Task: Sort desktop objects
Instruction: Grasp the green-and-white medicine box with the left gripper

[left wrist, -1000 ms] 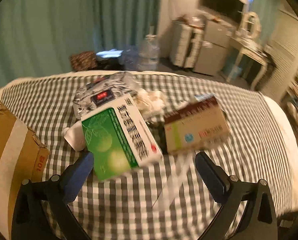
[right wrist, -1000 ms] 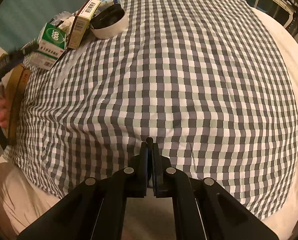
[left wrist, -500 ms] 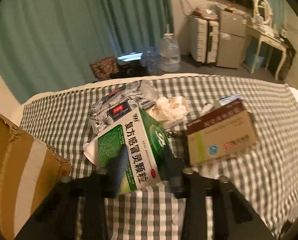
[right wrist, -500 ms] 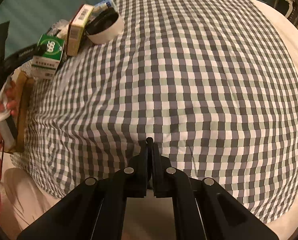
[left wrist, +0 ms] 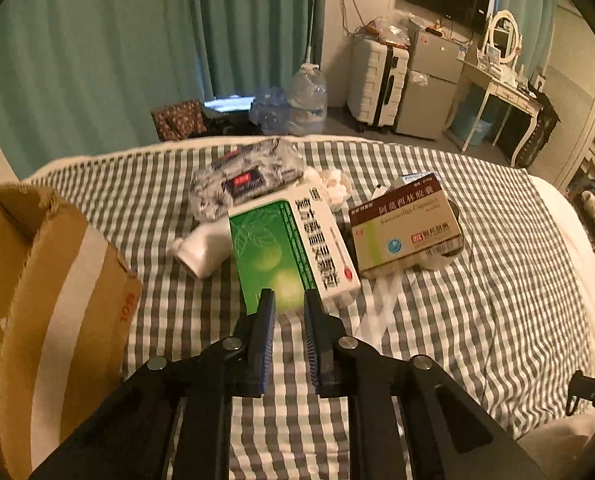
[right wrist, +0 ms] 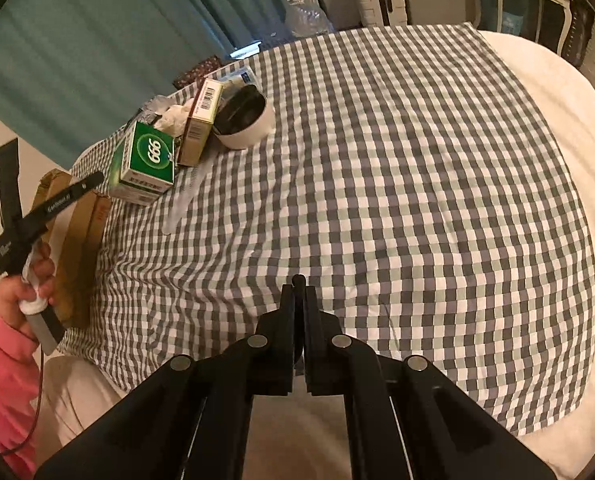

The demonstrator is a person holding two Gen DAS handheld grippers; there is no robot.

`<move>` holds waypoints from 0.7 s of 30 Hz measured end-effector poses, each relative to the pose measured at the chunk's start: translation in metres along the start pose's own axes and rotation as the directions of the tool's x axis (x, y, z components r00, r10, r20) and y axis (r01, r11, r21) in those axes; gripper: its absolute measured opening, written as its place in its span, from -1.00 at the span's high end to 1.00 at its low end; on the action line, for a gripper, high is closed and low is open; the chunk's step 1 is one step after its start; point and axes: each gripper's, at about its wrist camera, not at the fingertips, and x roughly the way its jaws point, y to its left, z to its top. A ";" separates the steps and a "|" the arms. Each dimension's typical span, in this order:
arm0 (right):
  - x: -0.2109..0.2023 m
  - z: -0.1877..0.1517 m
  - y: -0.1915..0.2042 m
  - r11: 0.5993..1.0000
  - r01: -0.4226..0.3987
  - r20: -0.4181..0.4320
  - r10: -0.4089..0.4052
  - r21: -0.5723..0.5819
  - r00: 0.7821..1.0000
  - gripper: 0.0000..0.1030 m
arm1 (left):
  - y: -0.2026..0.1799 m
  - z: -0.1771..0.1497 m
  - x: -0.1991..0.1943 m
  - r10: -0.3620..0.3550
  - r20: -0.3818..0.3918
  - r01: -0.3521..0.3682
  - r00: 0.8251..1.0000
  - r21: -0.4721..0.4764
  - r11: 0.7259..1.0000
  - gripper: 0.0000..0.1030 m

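Left wrist view: the left gripper (left wrist: 288,304) is pinching the near end of the green box (left wrist: 289,252), its length running away up the bed (left wrist: 477,320); the right gripper (right wrist: 298,292) is idling shut and empty, well apart.

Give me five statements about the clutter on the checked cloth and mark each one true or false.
1. The left gripper grips the green medicine box. True.
2. The right gripper holds a bottle. False: its jaws are shut on nothing, over bare checked cloth.
3. A cardboard box sits left of the pile. True.
4. The white bottle stands upright. False: it lies on its side.
5. The beige medicine box lies to the left of the green one. False: it is to its right.
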 end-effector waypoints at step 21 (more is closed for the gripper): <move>0.043 0.000 -0.011 0.999 -0.012 -0.074 0.014 0.032 0.997 0.94 | -0.001 0.027 0.065 0.066 -0.027 -0.068 0.997 -0.060 0.996 -0.65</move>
